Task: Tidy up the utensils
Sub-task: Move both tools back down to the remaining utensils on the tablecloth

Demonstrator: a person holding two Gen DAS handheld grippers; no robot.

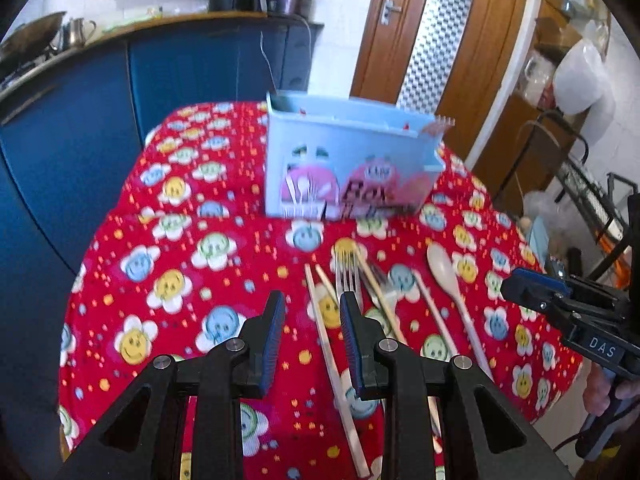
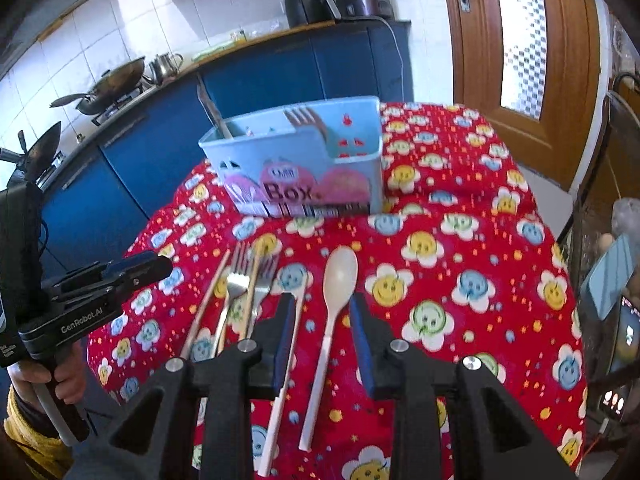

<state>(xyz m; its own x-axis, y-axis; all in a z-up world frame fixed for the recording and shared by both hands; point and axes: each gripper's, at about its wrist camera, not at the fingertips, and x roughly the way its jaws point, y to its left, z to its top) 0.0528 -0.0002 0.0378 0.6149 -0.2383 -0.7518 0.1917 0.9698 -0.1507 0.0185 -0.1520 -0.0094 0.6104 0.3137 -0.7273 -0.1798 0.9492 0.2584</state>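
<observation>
Kitchen table under a red flowered cloth (image 2: 460, 184): at 12 o'clock the blue utensil box (image 2: 296, 168) already holds a fork (image 2: 298, 116). Forks (image 2: 240, 276), chopsticks (image 1: 320, 320) and a plastic spoon (image 2: 338, 280) remain; the left gripper (image 1: 312, 312) and right gripper (image 2: 322, 316) are both parted, grasping nothing.

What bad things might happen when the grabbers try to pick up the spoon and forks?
The forks and chopsticks lie tangled, so the left gripper might grab two together or knock others aside. The spoon lies flat on the cloth; the right gripper could snag fabric or let the spoon slip. The box looks light, so dropping things in roughly may tip it.
</observation>
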